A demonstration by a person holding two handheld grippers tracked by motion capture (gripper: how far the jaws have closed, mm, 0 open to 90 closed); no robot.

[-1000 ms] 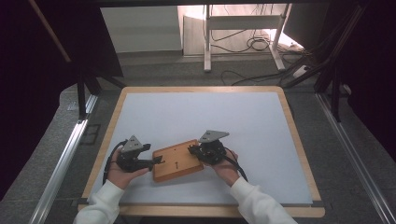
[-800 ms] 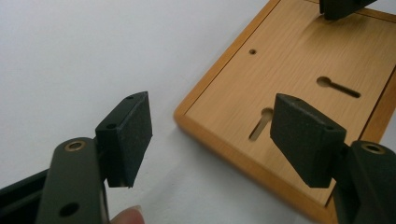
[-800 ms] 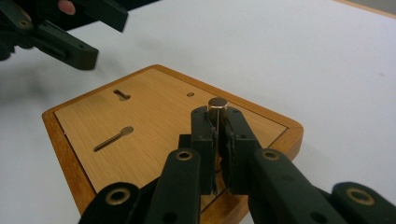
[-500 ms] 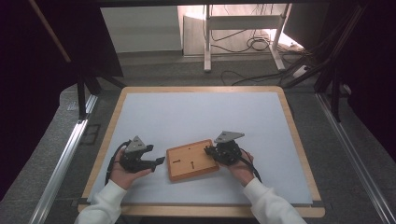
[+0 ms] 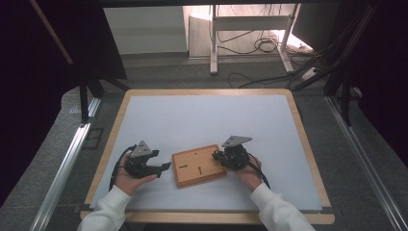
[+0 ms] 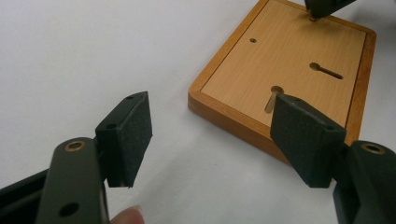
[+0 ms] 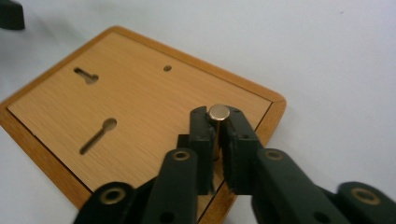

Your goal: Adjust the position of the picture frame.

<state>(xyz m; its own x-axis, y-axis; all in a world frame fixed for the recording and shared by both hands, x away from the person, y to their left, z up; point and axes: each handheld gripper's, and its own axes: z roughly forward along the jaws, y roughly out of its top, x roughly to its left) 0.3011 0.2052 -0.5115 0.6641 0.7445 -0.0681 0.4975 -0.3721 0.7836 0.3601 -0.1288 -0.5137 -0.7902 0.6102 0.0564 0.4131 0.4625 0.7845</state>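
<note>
A flat wooden board [image 5: 198, 165] with a darker rim and two keyhole slots lies on the white table top [image 5: 207, 115]. A short brass peg [image 7: 218, 112] stands up from the board near one corner. My right gripper [image 7: 218, 122] has its jaws on either side of this peg; they have just been opening, and a thin dark gap shows beside the peg's stem. In the high view the right gripper [image 5: 217, 156] reaches the board's right edge. My left gripper [image 6: 215, 140] is open wide, a little short of the board's [image 6: 285, 70] near corner, with nothing between its pads [image 6: 128, 133].
A wooden frame [image 5: 302, 144] borders the white table top. Metal rails [image 5: 62, 163] run along both sides, and cables and a stand [image 5: 250, 43] lie on the floor beyond the far edge. White surface stretches behind the board.
The board has slid to the right and turned a little, away from the left gripper. The right gripper moved right with it. The left hand stayed put.
</note>
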